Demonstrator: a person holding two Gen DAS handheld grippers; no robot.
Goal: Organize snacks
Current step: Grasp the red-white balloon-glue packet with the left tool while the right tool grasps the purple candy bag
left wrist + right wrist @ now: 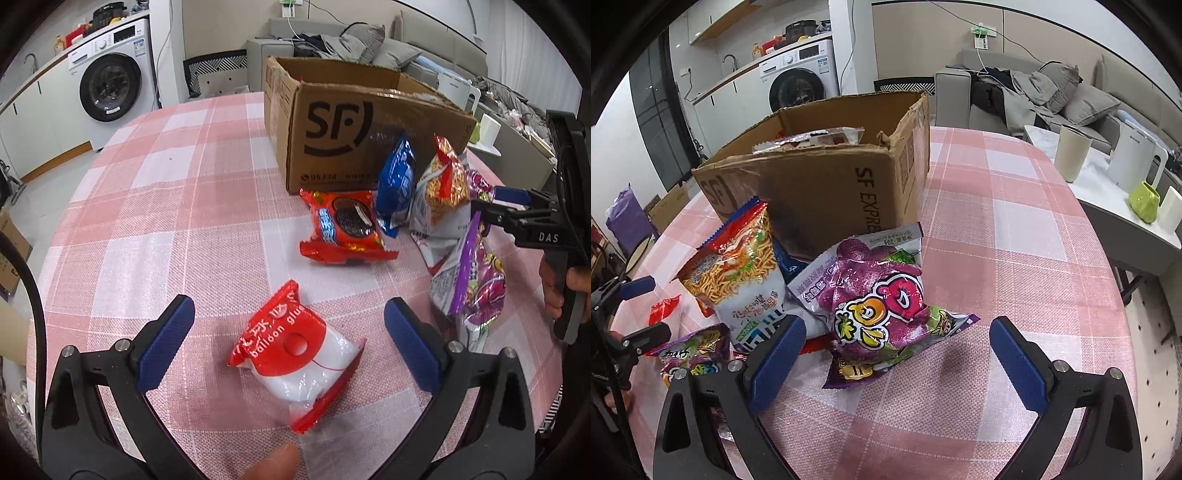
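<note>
A: Where does the left wrist camera sit?

B: Low over the table [155, 206], just behind the left gripper [288, 328], looking forward and down along its spread fingers. The red balloon-glue packet [295, 354] is very close; the SF cardboard box [354, 140] stands farther back, seen from its logo side.

A: And the right wrist one?

B: Behind the right gripper [897, 347], close to the purple snack bag [882, 306], facing the box's [827, 184] other printed side.

A: What do they share?

B: The box, the noodle snack bag [441, 192] [738, 266], the purple bag [476, 288], the washing machine [110, 74] [801, 77] and the sofa [424, 48] [1052, 92]. Each camera also catches the other gripper at its edge [513, 206] [639, 310].
</note>
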